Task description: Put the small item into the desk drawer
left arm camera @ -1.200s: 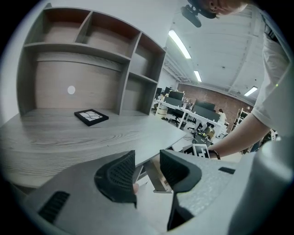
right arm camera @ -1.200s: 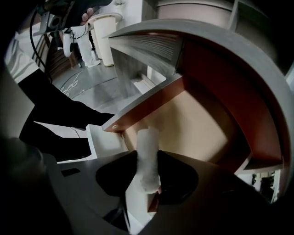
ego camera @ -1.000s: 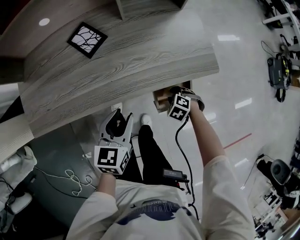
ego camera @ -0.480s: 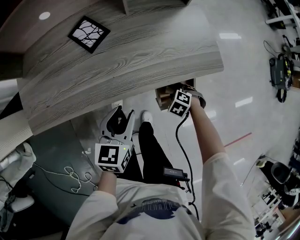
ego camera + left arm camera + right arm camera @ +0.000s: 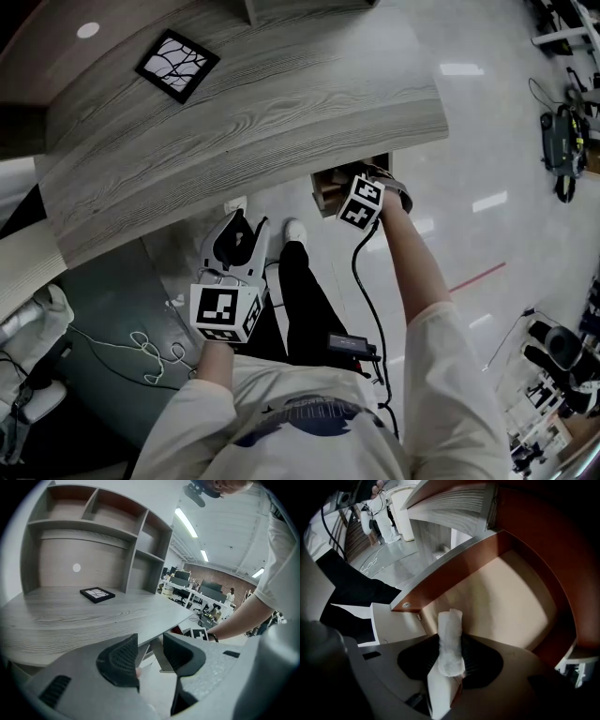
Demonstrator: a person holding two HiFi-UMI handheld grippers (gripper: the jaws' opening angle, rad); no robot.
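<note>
An open drawer hangs under the grey wooden desk, near its right end. My right gripper reaches into it. In the right gripper view, a small white rolled item stands between the jaws of that gripper, above the drawer's pale floor. The pads still touch the item while the jaws are opening. My left gripper hangs below the desk's front edge, apart from the drawer. Its jaws stand open with nothing between them.
A black-framed tile lies on the desk top, and a shelf unit stands at its back. The person's dark trouser leg and shoe are under the desk. A white cable lies on the dark floor at the left.
</note>
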